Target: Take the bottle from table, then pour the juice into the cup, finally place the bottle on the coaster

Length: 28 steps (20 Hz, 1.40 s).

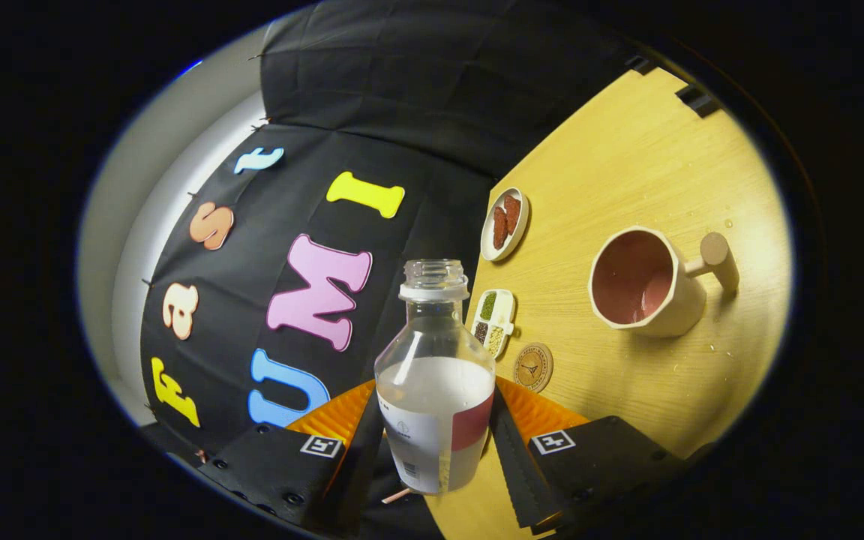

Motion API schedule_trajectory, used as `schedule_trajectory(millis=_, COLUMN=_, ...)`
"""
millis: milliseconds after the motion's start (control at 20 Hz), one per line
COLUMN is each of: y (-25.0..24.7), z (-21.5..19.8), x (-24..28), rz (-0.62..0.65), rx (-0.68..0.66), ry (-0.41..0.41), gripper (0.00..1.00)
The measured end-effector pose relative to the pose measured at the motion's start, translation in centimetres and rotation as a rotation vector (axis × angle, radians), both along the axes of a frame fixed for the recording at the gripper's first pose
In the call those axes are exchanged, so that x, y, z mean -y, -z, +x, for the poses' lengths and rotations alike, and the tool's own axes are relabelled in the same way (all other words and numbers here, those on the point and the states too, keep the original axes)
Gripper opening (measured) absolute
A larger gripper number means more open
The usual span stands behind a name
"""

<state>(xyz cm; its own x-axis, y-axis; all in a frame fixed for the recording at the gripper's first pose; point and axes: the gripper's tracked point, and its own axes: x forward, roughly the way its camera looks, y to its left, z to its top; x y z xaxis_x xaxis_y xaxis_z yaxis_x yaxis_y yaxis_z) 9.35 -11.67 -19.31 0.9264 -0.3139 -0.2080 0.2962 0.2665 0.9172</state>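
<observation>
Claw [438, 442] grips the bottle [436, 375] (uncapped) — wooden table [649, 165] beyond.

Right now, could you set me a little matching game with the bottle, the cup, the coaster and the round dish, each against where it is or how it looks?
Things:
1. bottle
2. cup
3. coaster
4. round dish

Descriptions:
A. holds reddish-brown pieces, beside the booth wall
B. small wooden disc lying bare on the table
C. gripped between the fingers of the claw, cap off
D. pink inside, with a stubby handle

Pairs: 1-C, 2-D, 3-B, 4-A
</observation>
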Motion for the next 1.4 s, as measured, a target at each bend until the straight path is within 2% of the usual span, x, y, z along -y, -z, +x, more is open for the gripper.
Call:
schedule_trajectory(millis=350, y=2.0, z=2.0, x=-3.1, rz=-0.273, rx=-0.055, ry=-0.104, gripper=0.76)
schedule_trajectory(millis=450, y=2.2, z=2.8, x=-3.3, rz=-0.402, rx=-0.084, ry=-0.122, gripper=0.76)
schedule_trajectory(millis=700, y=0.6, z=5.7, x=-2.1, rz=-0.762, rx=-0.121, ry=-0.1, gripper=0.76)
schedule_trajectory(millis=850, y=0.1, z=9.0, x=-1.4, rz=-0.967, rx=-0.178, ry=-0.126, gripper=0.76)
schedule_trajectory(millis=1000, y=-1.3, z=12.1, x=-1.4, rz=-1.155, rx=-0.171, ry=-0.147, gripper=0.76)
schedule_trajectory(millis=1200, y=-0.5, z=16.3, x=-1.7, rz=-1.24, rx=-0.152, ry=-0.168, gripper=0.76)
schedule_trajectory(millis=1400, y=3.0, z=17.4, x=-1.0, rz=-1.311, rx=-0.216, ry=-0.174, gripper=0.76)
